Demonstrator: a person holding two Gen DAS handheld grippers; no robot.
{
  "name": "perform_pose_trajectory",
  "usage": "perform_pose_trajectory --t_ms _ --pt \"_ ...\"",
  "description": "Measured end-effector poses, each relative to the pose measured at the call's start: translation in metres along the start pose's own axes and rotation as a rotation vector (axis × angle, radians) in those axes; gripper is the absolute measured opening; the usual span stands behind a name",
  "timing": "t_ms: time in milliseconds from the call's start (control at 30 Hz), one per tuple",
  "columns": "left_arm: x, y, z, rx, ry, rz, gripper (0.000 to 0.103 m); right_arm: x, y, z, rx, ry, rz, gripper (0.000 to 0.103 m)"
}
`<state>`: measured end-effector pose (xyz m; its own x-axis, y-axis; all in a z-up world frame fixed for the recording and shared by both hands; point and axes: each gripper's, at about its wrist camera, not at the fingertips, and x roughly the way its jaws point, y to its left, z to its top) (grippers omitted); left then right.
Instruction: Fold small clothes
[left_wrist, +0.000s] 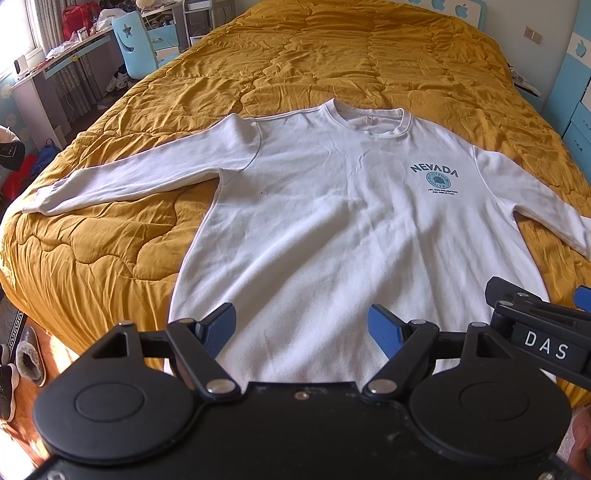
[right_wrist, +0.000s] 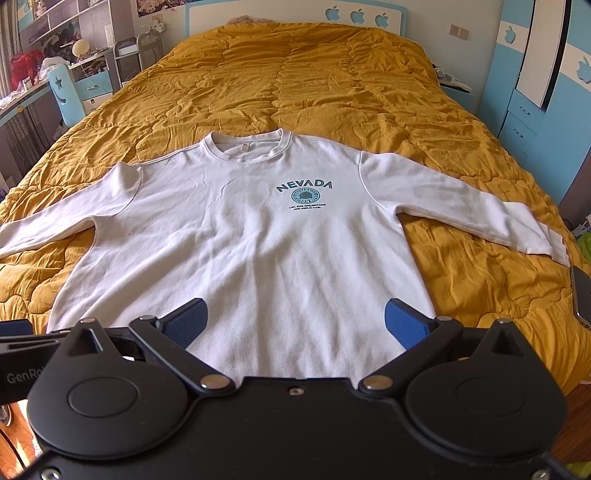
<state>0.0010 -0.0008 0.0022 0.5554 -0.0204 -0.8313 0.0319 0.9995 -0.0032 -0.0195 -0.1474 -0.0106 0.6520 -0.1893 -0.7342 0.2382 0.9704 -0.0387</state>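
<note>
A white long-sleeved sweatshirt (left_wrist: 314, 221) with a blue NEVADA print lies flat, front up, on the mustard quilt, both sleeves spread out to the sides and the collar at the far end. It also shows in the right wrist view (right_wrist: 258, 251). My left gripper (left_wrist: 303, 328) is open and empty, hovering over the hem. My right gripper (right_wrist: 295, 325) is open and empty, also over the hem, to the right of the left one. Part of the right gripper's body (left_wrist: 543, 325) shows at the right in the left wrist view.
The mustard quilt (right_wrist: 314, 81) covers a large bed with a white and blue headboard (right_wrist: 295, 14). A desk and blue chair (left_wrist: 133, 48) stand to the left. Shoes (left_wrist: 26, 365) lie on the floor at the left. Blue drawers (right_wrist: 524, 118) stand at the right.
</note>
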Motion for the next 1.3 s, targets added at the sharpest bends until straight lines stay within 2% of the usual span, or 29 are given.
perform_pose_trajectory --t_ms 967,1100,1300 --pt "0.004 0.004 -0.004 -0.002 0.006 -0.01 0.083 0.002 0.0 0.0 0.002 0.003 -0.001 0.103" --pt "0.004 0.009 -0.004 -0.018 -0.009 -0.067 0.083 0.003 -0.001 0.001 0.006 -0.003 0.004 0.103" --pt "0.004 0.049 0.005 -0.135 -0.088 -0.172 0.083 0.011 0.002 0.002 -0.008 -0.022 0.03 0.103"
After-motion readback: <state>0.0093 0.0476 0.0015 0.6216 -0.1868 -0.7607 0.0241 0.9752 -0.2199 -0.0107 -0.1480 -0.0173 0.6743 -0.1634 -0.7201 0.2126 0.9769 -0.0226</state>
